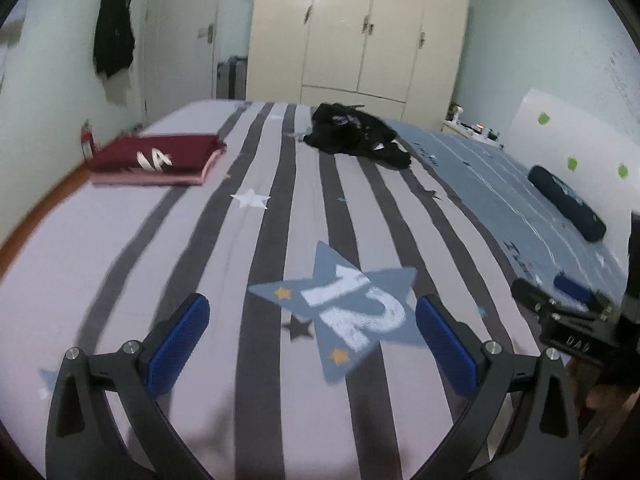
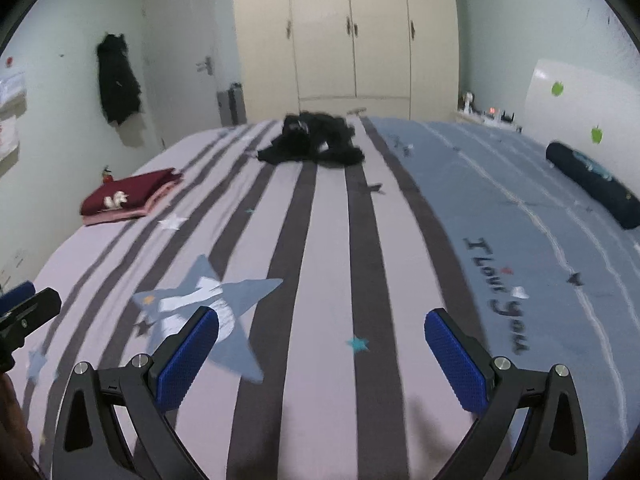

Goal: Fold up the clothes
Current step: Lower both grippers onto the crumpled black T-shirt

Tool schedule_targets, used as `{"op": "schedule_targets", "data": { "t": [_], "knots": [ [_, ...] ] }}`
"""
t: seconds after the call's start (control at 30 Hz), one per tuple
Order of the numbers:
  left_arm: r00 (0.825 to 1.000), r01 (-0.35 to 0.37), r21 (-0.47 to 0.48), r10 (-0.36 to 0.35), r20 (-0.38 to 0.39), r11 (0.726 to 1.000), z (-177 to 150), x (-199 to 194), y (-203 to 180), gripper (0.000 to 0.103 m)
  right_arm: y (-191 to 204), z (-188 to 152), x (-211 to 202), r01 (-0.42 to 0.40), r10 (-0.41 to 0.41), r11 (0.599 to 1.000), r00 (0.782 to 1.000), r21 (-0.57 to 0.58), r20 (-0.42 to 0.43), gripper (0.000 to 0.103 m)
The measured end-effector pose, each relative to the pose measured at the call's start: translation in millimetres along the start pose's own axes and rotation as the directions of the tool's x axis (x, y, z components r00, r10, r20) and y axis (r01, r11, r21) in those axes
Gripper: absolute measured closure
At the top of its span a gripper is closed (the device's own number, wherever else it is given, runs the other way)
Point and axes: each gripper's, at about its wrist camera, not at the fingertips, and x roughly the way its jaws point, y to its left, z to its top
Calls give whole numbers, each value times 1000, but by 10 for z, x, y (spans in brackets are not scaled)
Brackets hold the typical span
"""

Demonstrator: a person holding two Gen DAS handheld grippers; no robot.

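The crumpled black garment (image 1: pixel 356 134) lies unfolded at the far end of the striped grey-and-lilac bed cover (image 1: pixel 120 248), while a neatly folded dark red garment (image 1: pixel 156 156) sits on a folded pink one at the far left edge; so by my reckoning part of the folding is done and the black piece remains. In the left wrist view the left gripper (image 1: pixel 312 336) hovers low over the star print, its blue pads spread wide and empty. In the right wrist view the black garment (image 2: pixel 314 140) lies well ahead, and the right gripper (image 2: pixel 322 354) likewise points forward, spread and holding nothing.
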Motion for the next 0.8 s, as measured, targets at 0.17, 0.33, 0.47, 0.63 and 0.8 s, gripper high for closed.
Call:
{"op": "schedule_targets", "data": {
  "t": [0.17,0.33,0.47,0.63,0.8],
  "knots": [
    [995,-23,-77,16,-97,997,292,268,18,1,-69,284,305,26,-19,998,993,63,-119,2],
    [980,-61,-38,53,-192,997,774,238,-182,1,-170,662,154,34,-14,995,978,90,-209,2],
    [966,-78,-9,74,-247,997,1178,218,-332,1,-346,886,-27,38,-4,991,966,126,-260,2],
    [958,-82,41,90,-271,996,1481,353,-533,1,-672,1090,-87,43,10,983,958,180,-286,2],
    [960,-34,75,54,-275,997,1633,703,-610,1,-896,1271,235,47,10,979,959,196,-284,2]
  ]
}}
